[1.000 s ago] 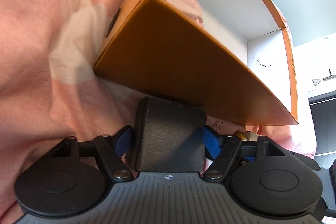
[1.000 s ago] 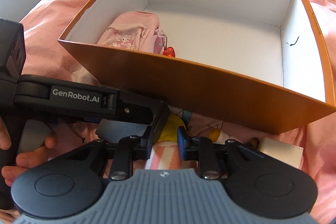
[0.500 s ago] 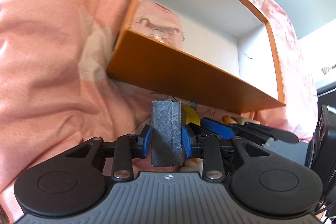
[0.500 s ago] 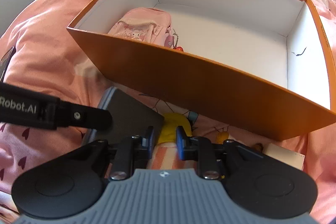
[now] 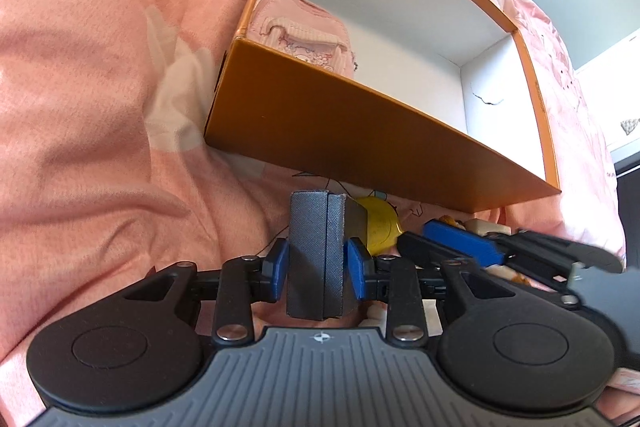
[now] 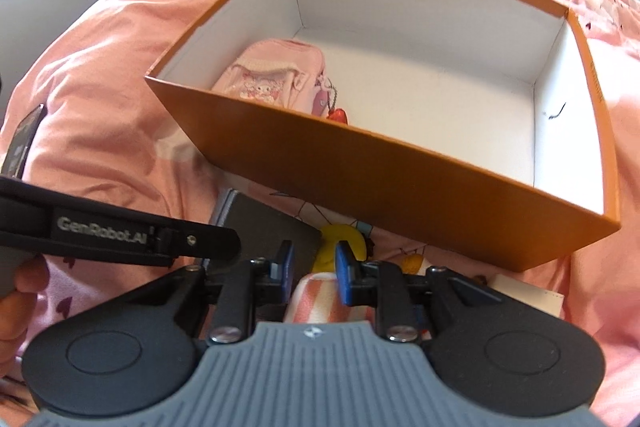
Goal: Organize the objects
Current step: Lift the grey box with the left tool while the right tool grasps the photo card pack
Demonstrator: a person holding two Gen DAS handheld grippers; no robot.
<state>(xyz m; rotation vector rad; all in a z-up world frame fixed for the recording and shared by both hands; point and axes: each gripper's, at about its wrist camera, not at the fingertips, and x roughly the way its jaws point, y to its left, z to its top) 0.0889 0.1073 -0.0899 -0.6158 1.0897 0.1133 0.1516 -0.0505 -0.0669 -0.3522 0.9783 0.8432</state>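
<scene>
My left gripper (image 5: 316,267) is shut on a dark grey textured case (image 5: 316,251), held on edge just above the pink bedding. In the right wrist view the case (image 6: 264,223) shows flat-on behind one finger of the left gripper (image 6: 200,239). My right gripper (image 6: 314,263) is shut on a pink-and-white striped soft item (image 6: 320,299), with a yellow object (image 6: 340,241) just beyond its pads. An orange box (image 6: 400,183) with a white inside stands ahead of both grippers. A pink pouch (image 6: 272,83) lies in its near left corner.
A pink bedspread (image 5: 100,107) covers everything around the box. A small white card-like box (image 6: 524,295) and a small orange piece (image 6: 412,261) lie at the right, near the box's front wall. A dark flat device (image 6: 24,139) lies at the far left. A person's hand (image 6: 20,291) holds the left gripper.
The left jaws closed on the dark case, which now stands on edge and has risen off the bedding, away from the box wall. The right gripper kept its grip and hardly moved.
</scene>
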